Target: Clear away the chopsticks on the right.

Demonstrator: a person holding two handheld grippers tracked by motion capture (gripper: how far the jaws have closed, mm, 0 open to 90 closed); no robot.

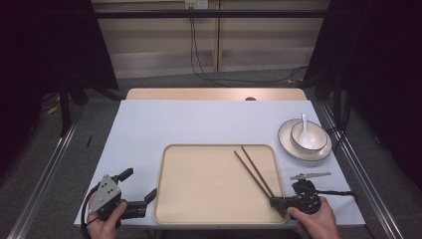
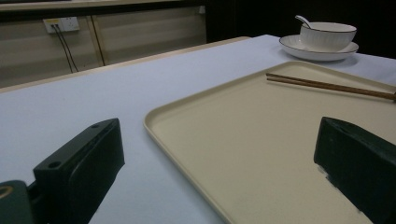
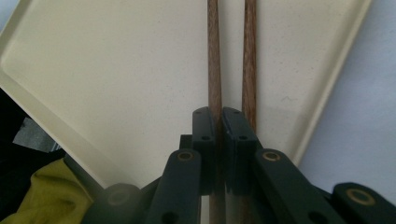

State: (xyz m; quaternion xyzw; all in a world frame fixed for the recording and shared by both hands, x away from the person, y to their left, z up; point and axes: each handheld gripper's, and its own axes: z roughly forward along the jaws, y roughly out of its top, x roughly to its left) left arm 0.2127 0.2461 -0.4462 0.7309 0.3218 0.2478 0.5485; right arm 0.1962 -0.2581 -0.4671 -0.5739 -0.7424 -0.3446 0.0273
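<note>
Two brown wooden chopsticks lie slanted on the right part of a cream tray. My right gripper, at the tray's front right corner, is shut on their near ends. In the right gripper view one chopstick runs between the closed jaws of that gripper. The other chopstick passes beside and under the right jaw. My left gripper rests open by the tray's front left corner. Its jaws stand wide apart with nothing between them in the left gripper view.
A white bowl with a white spoon in it stands on a white plate at the right, beyond the tray. The table has a pale blue cover. Dark curtains hang on both sides.
</note>
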